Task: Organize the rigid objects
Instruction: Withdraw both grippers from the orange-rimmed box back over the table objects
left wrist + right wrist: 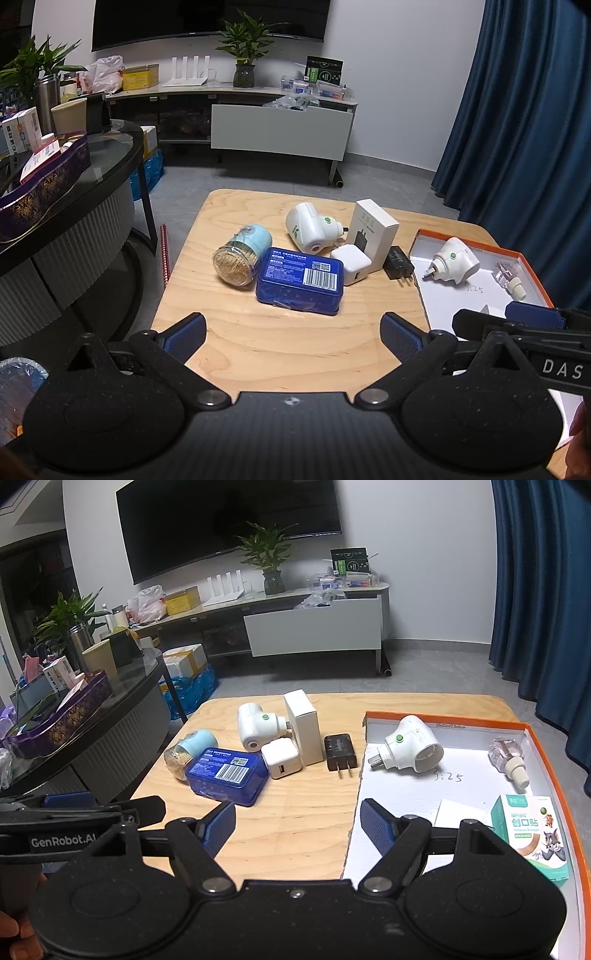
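On the wooden table [280, 343] lie a blue tin [300, 280], a toothpick jar [240, 254], a white plug-in device [314, 227], a white box [373, 234], a white charger cube [352, 264] and a black plug [399, 264]. An orange-rimmed white tray [443, 720] holds another white plug-in device [412, 749], a clear bottle [508, 757] and a green bandage box [533, 834]. My left gripper [293, 332] is open and empty, just short of the blue tin. My right gripper [297, 821] is open and empty over the tray's left edge.
A dark round table [74, 177] with a purple tray and cups stands to the left. A TV cabinet [280, 125] with plants and boxes is along the far wall. A blue curtain [524, 110] hangs on the right.
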A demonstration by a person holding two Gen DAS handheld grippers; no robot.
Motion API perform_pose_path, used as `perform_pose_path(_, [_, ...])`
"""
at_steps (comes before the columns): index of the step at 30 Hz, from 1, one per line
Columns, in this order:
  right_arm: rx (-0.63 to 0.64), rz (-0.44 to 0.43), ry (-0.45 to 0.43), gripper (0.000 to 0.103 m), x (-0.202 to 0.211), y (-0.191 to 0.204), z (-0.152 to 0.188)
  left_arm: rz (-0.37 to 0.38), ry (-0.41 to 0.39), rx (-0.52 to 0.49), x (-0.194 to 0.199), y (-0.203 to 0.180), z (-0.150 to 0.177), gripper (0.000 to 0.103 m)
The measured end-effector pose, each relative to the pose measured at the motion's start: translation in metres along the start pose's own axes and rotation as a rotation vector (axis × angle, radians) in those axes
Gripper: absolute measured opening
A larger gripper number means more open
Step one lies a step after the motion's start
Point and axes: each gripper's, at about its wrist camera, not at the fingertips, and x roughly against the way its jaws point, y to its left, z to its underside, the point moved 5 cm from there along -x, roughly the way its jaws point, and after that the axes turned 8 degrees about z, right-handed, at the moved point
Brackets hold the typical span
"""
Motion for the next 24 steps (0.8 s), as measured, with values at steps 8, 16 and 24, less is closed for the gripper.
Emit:
perform_pose_path(8, [0.003,-0.004,0.004,0.089,-0.0034,0.0016,-0.0003,-0.001,0.001,0.002,-0.0014,0.0031,-0.0008,0.103])
perform_pose_path(16, [0.004,0.001,0.006,0.089,-0.0052,0.0015,-0.0008,-0.001,0.002,0.004,-0.0026,0.0053,-0.0004,0.103])
perform_pose_path(24, [0.008,0.007,0.011,0.089,-0.0097,0.0016,-0.0003,0.000,0.001,0.006,-0.0028,0.0069,-0.0005,0.103])
